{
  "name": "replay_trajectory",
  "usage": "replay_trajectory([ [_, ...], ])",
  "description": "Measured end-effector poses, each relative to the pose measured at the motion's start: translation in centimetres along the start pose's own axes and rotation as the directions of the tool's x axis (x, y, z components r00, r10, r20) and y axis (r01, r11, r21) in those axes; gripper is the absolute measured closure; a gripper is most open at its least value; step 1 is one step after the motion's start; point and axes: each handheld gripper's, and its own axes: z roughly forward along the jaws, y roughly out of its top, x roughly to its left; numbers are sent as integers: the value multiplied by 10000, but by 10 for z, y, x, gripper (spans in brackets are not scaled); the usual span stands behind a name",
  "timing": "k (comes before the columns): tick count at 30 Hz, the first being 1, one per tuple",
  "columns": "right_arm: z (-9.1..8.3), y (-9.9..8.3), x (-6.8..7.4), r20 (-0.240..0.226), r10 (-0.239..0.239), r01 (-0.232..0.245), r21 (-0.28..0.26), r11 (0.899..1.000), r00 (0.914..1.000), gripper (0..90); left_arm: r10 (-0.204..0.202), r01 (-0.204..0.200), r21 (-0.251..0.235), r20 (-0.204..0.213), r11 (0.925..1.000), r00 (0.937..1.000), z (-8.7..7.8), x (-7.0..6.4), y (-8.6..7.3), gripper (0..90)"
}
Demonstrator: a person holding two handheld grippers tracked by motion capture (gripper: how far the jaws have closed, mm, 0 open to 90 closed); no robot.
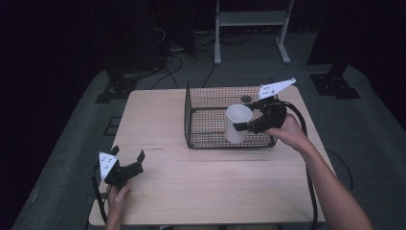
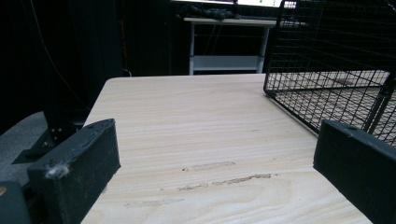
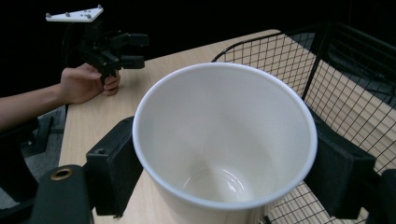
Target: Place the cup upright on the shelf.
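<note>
A white paper cup (image 1: 237,123) stands upright over the front part of a black wire basket (image 1: 201,120), with my right gripper (image 1: 249,122) shut on it from the right. In the right gripper view the cup (image 3: 224,140) is empty and its rim sits between the two black jaws, above the basket's edge (image 3: 280,51). My left gripper (image 1: 128,160) rests near the table's front left, held by a hand, its jaws wide apart with nothing between them. The left gripper view has bare wood between the jaws and the basket (image 2: 336,60) to the right.
The light wooden table (image 1: 158,191) has free room at its left and front. A small dark round thing (image 1: 246,99) lies at the basket's far side. Cables and a white frame (image 1: 251,19) stand on the grey floor beyond.
</note>
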Motion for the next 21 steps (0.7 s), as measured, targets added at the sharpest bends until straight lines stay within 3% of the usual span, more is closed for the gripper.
replay_trajectory([
  [21, 7, 13, -15, -5, 79, -79, 117, 9999, 10000, 195, -34, 34, -19, 22, 10000, 10000, 0, 0, 0, 0],
])
